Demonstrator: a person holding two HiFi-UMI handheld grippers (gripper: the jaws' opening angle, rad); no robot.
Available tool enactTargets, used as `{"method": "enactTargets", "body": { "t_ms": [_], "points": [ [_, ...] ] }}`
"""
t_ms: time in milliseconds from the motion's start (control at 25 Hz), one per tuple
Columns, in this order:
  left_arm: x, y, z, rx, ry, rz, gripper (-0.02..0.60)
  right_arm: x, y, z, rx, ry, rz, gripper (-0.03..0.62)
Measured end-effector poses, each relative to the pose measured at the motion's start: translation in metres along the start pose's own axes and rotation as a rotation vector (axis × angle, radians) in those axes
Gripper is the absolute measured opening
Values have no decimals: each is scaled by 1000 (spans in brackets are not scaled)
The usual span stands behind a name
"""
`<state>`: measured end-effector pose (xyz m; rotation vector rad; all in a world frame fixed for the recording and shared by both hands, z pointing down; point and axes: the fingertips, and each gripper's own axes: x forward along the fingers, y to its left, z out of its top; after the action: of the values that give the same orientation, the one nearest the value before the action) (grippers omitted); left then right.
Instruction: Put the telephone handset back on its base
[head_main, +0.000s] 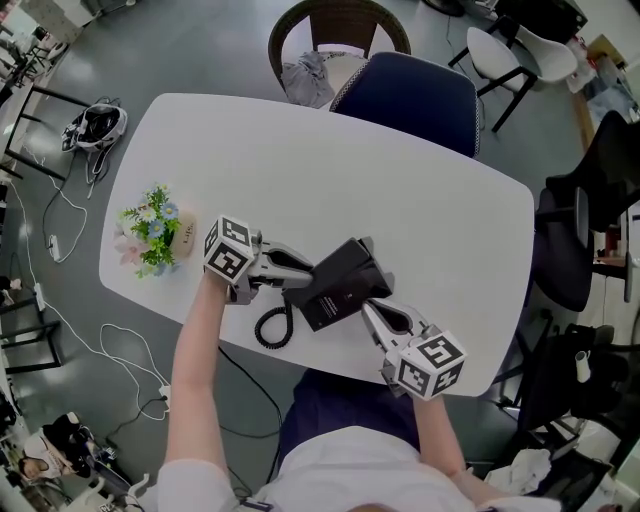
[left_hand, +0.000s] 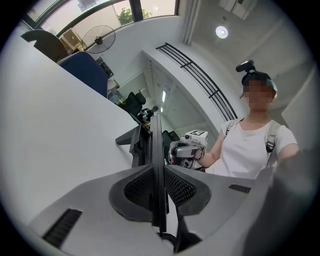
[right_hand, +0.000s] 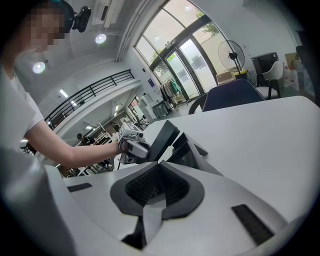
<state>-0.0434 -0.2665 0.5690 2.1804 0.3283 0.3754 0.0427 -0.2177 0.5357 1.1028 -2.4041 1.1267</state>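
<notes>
Table (head_main: 400, 180), white and oval, carries everything. On it sits the angular black telephone base (right_hand: 195, 152). Tilted over the base, not yet seated, is the flat black handset (left_hand: 157, 140), its coiled black cord (head_main: 273, 328) trailing at the near edge. Left gripper (left_hand: 158, 175) pinches the handset's end; right gripper (right_hand: 159, 165) is closed on nothing, tips beside the base. Danger, I'd say: that end-on pinch lets the handset swivel, or the cord drags the base askew.

Small flower bouquet (head_main: 152, 228) on white table (head_main: 330, 160), blue chair (head_main: 410, 95) behind
</notes>
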Motion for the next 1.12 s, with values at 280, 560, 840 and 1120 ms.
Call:
{"method": "enactTargets", "body": {
  "t_ms": [280,560,840,1120],
  "points": [
    [9,3,1,-27,57,-57,77,-3,-2,0,3,1,-7,43],
    [9,9,-2,-57,92,-74,77,-4,-4,0,7,1,-8,43],
    [11,14,-6,-66,108,-108,77,-4,-5,-1,13,8,-6,43],
    [13,15,-6,-65,154,-117,78,-2,-7,-1,18,12,0,43]
  ]
}}
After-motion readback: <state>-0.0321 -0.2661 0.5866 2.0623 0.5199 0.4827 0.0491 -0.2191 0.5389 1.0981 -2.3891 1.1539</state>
